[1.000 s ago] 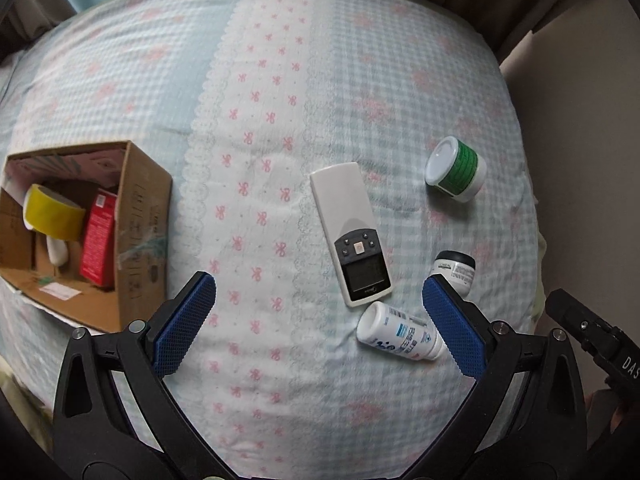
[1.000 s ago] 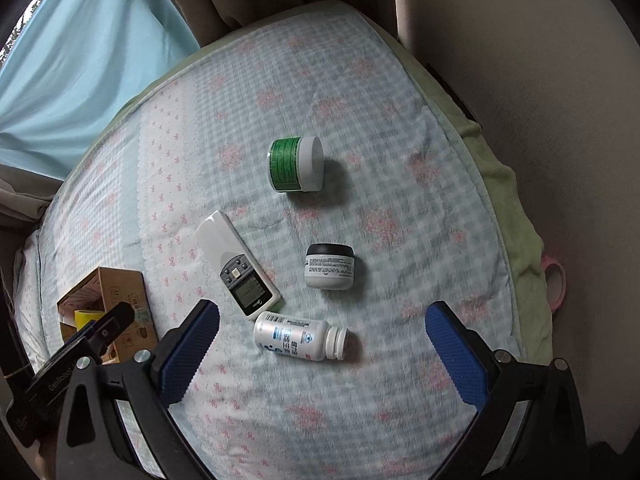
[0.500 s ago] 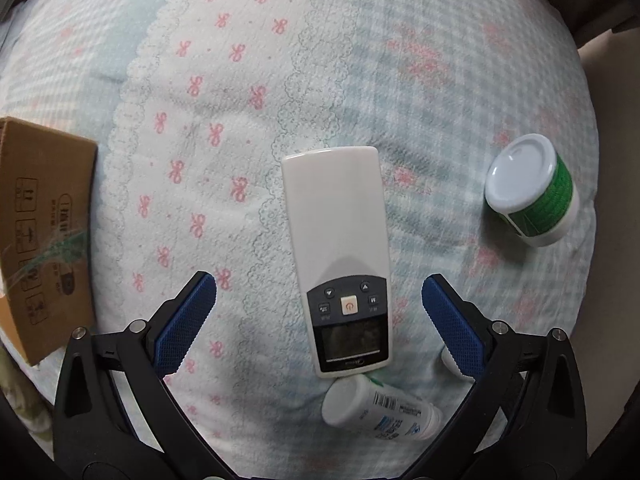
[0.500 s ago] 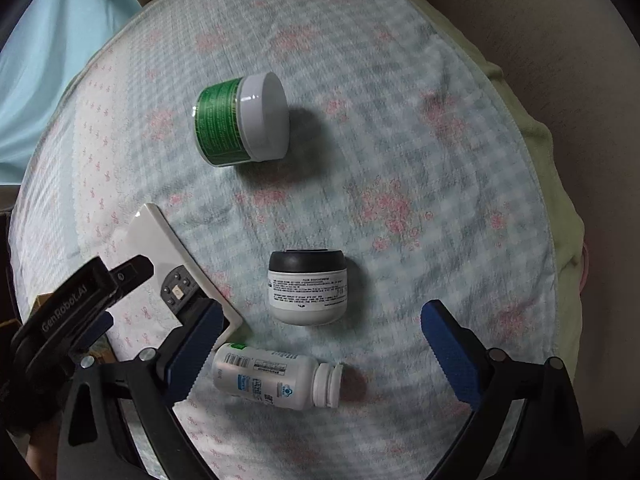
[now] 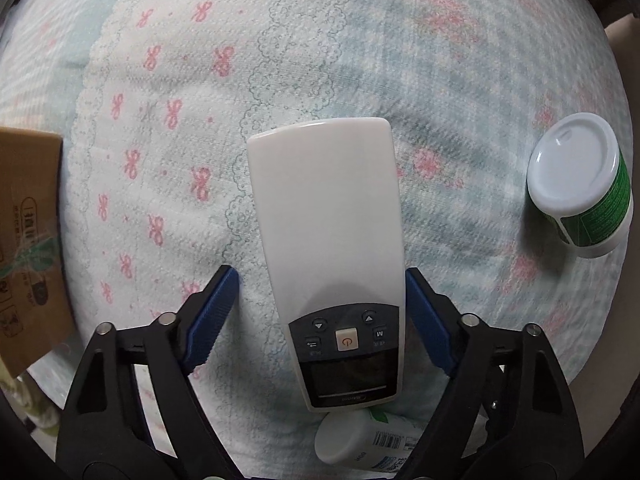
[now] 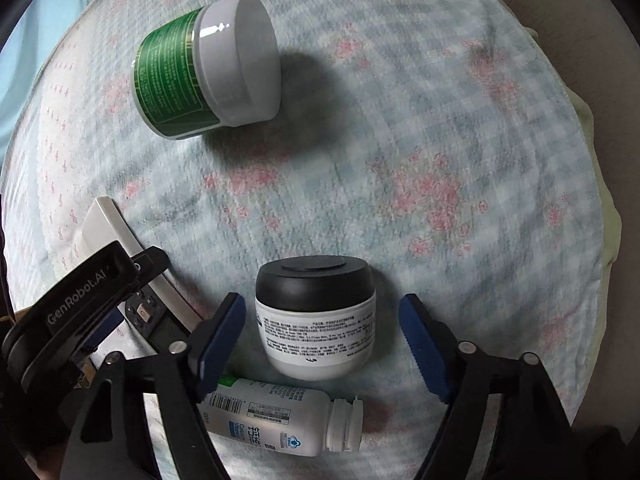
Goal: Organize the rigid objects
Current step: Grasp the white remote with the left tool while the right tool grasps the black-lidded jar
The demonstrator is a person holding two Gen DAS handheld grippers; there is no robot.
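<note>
Both tools are spread open on the bed: the left tool (image 5: 322, 316) straddles the remote control (image 5: 330, 240), the right tool (image 6: 322, 338) the black-lidded jar (image 6: 316, 316), each needing only to close.

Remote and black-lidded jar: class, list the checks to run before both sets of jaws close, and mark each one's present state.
1. Left gripper straddles the remote: ok.
2. Its jaws touching the remote: left gap visible; right cannot tell.
3. Right gripper straddles the black-lidded jar: ok.
4. Jar upright: ok.
5. White bottle clear of the right jaws: cannot tell.
6. Cardboard box reachable: cannot tell.
</note>
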